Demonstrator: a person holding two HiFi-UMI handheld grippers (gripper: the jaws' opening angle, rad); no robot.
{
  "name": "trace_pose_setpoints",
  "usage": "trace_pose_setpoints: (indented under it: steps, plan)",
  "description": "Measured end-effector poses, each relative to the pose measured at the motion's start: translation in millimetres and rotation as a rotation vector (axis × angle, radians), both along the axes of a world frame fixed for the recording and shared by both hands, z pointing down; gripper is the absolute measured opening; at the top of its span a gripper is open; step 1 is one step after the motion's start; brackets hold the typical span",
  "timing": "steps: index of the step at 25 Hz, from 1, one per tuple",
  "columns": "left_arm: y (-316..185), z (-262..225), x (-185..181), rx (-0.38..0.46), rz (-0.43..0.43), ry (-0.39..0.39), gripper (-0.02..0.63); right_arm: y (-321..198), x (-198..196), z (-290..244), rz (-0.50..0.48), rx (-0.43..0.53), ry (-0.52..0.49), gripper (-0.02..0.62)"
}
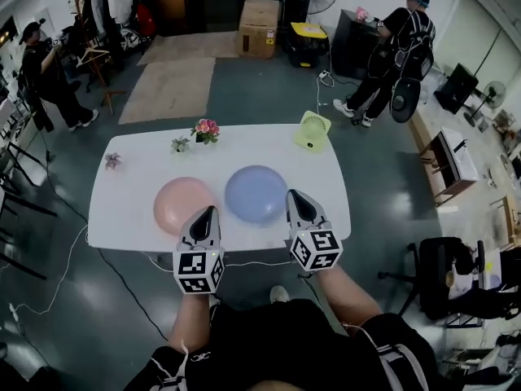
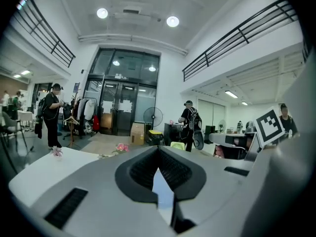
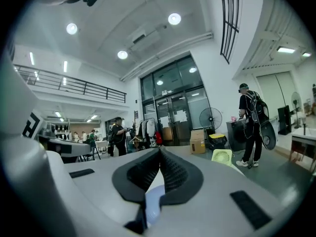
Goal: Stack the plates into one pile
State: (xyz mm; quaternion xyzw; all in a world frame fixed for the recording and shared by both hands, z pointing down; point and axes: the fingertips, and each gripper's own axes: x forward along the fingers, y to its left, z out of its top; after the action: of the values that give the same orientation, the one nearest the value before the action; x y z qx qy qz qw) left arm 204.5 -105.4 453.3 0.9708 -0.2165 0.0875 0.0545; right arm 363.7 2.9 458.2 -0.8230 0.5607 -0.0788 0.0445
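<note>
Locate pink plate point(image 1: 184, 204) and blue plate point(image 1: 256, 192) side by side on table point(image 1: 130, 218), toward its front edge, close together, not yet stacked. Treat as stiff, light and probably smooth: likely to slide on table when pushed. Take hold at the rim nearest table front. Note left claw point(image 1: 210, 212) and right claw point(image 1: 291, 195) at table front, both closed, empty. Open before gripping. Disregard fan point(image 1: 313, 129) and flowers point(image 1: 205, 130) at table back: well apart, no obstruction
</note>
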Motion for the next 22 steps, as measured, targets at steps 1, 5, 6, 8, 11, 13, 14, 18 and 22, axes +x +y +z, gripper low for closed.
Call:
trace_pose_setpoints:
  steps: [1, 5, 6, 8, 11, 13, 14, 18, 22]
  plan:
    - [13.5, -0.8, 9.1, -0.002, -0.006, -0.006, 0.012, 10.4, 11.2, -1.1, -0.009, -0.006, 0.005, 0.01]
    - [46.4, 0.5, 29.2, -0.006, -0.013, -0.025, 0.012, 31.2, 37.5, -1.5, -0.005, 0.013, 0.008, 0.011]
    - [51.7, 2.7, 31.2, -0.002, -0.013, -0.032, 0.012, 33.5, 39.6, 1.4, -0.004, 0.012, 0.013, 0.011]
    - [60.7, 4.0, 33.2, 0.009, -0.015, -0.042, 0.012, 34.7, 42.2, 10.8, -0.016, -0.006, 0.006, 0.035]
    - [68.3, -2.5, 33.0, 0.023, -0.032, -0.039, 0.012, 28.7, 51.4, 29.3, -0.03, -0.05, -0.041, 0.121]
    - [71.3, -1.5, 33.4, 0.026, -0.041, -0.046, 0.012, 22.2, 63.2, 49.4, -0.02, -0.094, -0.066, 0.133]
    - [72.4, 1.2, 33.1, 0.025, -0.046, -0.053, 0.012, 18.5, 68.8, 63.4, -0.014, -0.125, -0.078, 0.143]
    - [68.8, 13.5, 26.1, 0.012, -0.069, -0.072, 0.012, 3.2, 83.4, 145.1, 0.01, -0.29, -0.175, 0.155]
    - [62.0, 23.7, 15.8, 0.006, -0.095, -0.093, 0.012, 1.9, 85.3, 233.5, 0.047, -0.472, -0.336, 0.158]
